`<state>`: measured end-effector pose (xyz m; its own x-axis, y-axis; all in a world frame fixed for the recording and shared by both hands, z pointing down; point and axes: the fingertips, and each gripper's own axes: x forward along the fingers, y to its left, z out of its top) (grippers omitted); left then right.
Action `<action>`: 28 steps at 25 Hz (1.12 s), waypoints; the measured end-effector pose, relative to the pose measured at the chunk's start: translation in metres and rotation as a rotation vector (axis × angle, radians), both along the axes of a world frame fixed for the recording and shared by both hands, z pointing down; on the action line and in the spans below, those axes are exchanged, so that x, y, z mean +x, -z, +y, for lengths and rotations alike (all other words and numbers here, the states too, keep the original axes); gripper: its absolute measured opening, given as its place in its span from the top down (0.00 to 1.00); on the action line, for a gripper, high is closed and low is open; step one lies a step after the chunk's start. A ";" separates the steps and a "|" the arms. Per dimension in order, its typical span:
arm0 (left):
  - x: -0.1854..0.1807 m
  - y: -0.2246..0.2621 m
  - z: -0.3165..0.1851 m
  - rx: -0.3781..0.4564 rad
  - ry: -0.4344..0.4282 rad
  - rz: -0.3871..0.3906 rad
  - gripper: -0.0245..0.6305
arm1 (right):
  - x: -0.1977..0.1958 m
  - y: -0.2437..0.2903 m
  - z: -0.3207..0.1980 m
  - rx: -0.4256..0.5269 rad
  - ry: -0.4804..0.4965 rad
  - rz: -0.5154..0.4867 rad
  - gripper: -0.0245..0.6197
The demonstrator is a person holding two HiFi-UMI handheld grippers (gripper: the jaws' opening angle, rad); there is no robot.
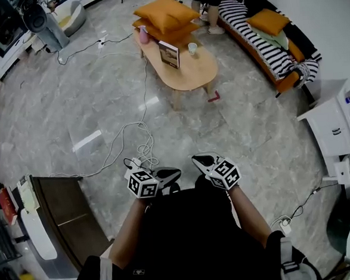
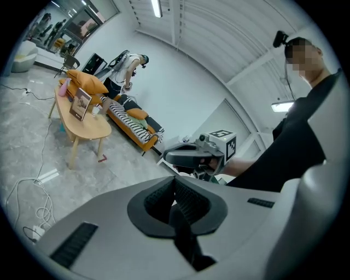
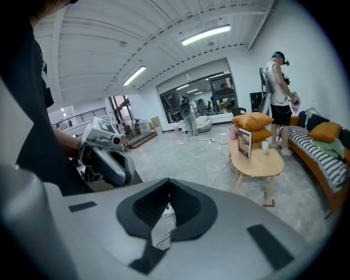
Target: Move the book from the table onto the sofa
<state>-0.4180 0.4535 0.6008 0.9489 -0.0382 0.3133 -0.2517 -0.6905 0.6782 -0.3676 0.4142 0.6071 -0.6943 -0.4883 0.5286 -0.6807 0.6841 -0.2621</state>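
Observation:
The book [image 1: 169, 53] stands upright on the oval wooden table [image 1: 190, 77], far ahead of me across the floor. It also shows small in the left gripper view as the book [image 2: 81, 104] and in the right gripper view as the book [image 3: 244, 142]. The sofa [image 1: 262, 33] with a striped blanket runs along the right of the table. My left gripper [image 1: 170, 174] and right gripper [image 1: 200, 160] hang close to my body, side by side, both shut and empty. Up close, the left gripper [image 2: 175, 203] and the right gripper [image 3: 166, 206] have jaws closed on nothing.
Orange cushions [image 1: 165, 14], a cup [image 1: 192, 48] and a pink object [image 1: 143, 35] share the table. A person [image 1: 208, 2] stands by the sofa's far end. White cables [image 1: 130, 136] trail over the marble floor. A dark cabinet [image 1: 66, 213] stands left, white furniture [image 1: 331, 125] right.

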 end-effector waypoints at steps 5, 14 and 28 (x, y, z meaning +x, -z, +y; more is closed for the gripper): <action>0.027 0.009 -0.021 0.024 0.038 0.008 0.95 | 0.020 0.000 -0.017 0.001 0.043 -0.015 0.95; 0.087 0.025 -0.073 0.051 0.164 0.034 0.95 | 0.093 0.006 -0.072 0.004 0.066 -0.085 0.95; 0.138 0.035 -0.089 0.063 0.415 0.065 0.95 | 0.149 0.005 -0.101 -0.007 0.253 -0.044 0.95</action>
<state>-0.2805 0.3643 0.5657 0.8665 -0.4388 0.2380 -0.4755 -0.5802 0.6612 -0.2186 0.3132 0.6022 -0.8166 -0.2922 0.4978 -0.4756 0.8294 -0.2932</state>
